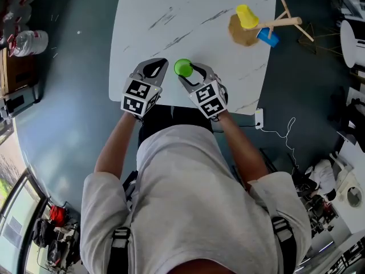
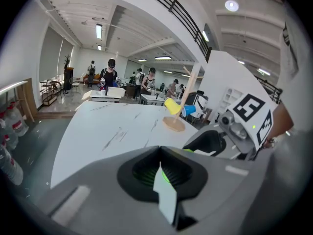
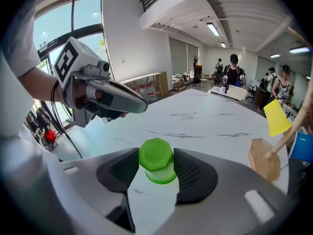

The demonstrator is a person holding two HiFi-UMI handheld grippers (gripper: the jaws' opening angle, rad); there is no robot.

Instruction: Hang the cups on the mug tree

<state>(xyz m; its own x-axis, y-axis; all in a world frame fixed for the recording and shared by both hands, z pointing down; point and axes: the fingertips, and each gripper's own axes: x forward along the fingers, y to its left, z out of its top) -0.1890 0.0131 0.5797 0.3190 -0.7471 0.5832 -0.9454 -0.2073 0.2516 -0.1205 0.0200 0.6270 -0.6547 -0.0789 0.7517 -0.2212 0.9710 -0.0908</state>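
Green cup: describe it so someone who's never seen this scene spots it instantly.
On the white marble table, look at the near edge, between the jaws of the right claw. The green cup sits there, the only green one; the yellow cup and blue cup hang on the wooden mug tree at the far corner.

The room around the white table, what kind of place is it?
Probably a big open office or lab: people at worktables behind, strip ceiling lights, cables on the floor.

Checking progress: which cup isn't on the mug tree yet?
The green cup, between the right gripper's jaws; the yellow cup and the blue cup hang on the mug tree.
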